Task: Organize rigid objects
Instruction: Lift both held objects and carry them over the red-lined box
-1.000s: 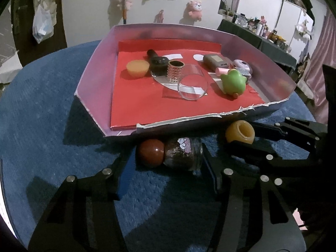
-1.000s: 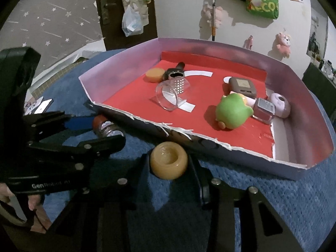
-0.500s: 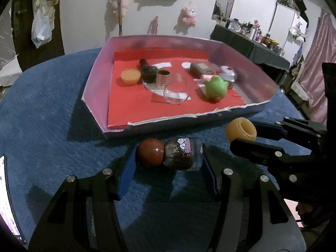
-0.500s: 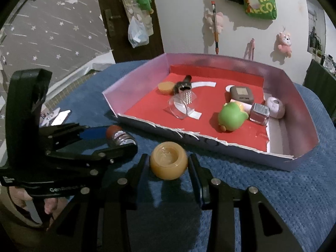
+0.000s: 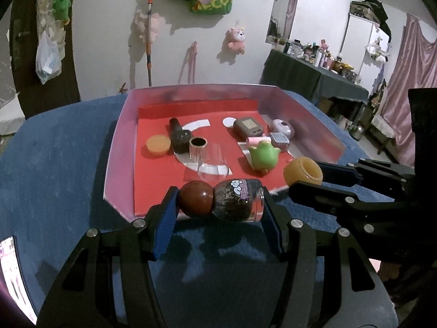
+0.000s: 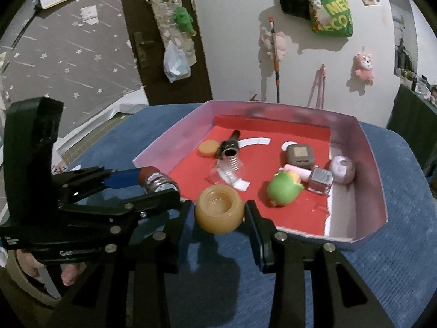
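Observation:
My left gripper [image 5: 218, 207] is shut on a small glass jar with a round brown cap [image 5: 222, 201], held sideways above the blue cloth near the tray's front edge. My right gripper [image 6: 220, 214] is shut on a tan round cup [image 6: 220, 213], which also shows at right in the left wrist view as the tan cup [image 5: 303, 170]. In the right wrist view the jar [image 6: 157, 181] sits in the left gripper [image 6: 161, 188] at left. The pink-walled tray with a red floor [image 5: 120, 147] lies just beyond both.
Inside the tray [image 6: 374, 191] lie a green toy [image 6: 284, 190], a clear glass [image 5: 211, 161], a black bottle [image 5: 179, 136], an orange lid [image 5: 158, 145], a brown box [image 5: 248, 128] and several small items. Blue cloth [image 5: 54, 164] covers the table. A dark cluttered table [image 5: 314, 73] stands back right.
Both grippers have risen with their objects off the blue cloth, and the tray now looks lower and farther. The grips are unchanged.

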A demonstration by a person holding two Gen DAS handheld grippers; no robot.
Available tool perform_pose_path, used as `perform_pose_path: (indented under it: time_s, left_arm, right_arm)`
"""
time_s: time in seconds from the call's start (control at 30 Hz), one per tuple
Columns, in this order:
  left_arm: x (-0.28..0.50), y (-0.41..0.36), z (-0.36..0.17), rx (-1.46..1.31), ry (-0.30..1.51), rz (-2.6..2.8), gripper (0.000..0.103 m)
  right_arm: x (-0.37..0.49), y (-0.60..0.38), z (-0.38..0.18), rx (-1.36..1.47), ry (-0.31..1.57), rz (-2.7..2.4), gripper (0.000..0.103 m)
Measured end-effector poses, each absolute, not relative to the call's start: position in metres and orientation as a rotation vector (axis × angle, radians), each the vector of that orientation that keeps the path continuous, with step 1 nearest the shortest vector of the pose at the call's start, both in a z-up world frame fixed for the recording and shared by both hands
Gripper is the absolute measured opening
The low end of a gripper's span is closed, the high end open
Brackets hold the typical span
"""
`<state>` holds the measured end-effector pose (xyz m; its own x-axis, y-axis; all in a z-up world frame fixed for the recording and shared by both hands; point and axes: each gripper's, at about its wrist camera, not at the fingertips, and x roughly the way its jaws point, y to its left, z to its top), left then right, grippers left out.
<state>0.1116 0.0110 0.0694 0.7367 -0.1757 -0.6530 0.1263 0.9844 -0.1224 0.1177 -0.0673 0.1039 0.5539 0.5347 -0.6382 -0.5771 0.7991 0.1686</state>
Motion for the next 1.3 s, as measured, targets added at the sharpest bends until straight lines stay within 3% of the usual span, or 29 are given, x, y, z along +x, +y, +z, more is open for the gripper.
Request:
perform_pose_path:
  time_s: [0.8, 1.3]
  left_arm:
    - [0.178, 0.024, 0.03, -0.114, 0.947, -0.186, 0.055]
    - [0.192, 0.024, 0.018, -0.103, 0.952, -0.136, 0.055]
  right_arm:
    - [0.2, -0.059, 0.063, 0.025, 1.017, 0.658, 0.04]
    - [0.211, -0.053, 0.048, -0.078, 1.04, 0.568, 0.04]
